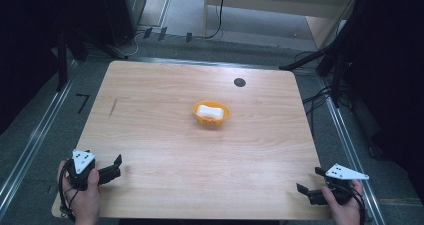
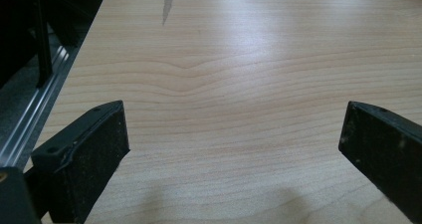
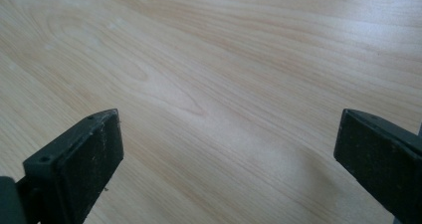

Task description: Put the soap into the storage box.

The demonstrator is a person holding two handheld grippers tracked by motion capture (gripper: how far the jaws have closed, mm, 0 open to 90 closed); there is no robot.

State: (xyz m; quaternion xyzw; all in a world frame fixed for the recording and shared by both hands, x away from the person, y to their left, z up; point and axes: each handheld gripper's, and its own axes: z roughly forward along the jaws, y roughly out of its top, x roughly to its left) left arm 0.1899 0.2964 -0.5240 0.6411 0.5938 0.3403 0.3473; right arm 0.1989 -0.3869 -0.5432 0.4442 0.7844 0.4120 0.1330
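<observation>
Both jaws spread wide and empty, the left hand-held gripper (image 1: 112,168) and right hand-held gripper (image 1: 307,182) sit at the bench's (image 1: 165,135) near corners, well apart from the shallow orange bowl (image 1: 211,113) mid-bench (white block (image 1: 209,111) inside), which could skid or tip if nudged.

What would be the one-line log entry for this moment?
left tongs: open, near-left corner | right tongs: open, near-right corner | bowl: mid-table, white block inside, untouched

Table (image 1: 165,135): pale wood-grain top with a soft sheen. Orange bowl (image 1: 222,116): glossy, plastic-looking. Left gripper (image 2: 234,149) pads (image 2: 94,169): matt black, finely speckled.
</observation>
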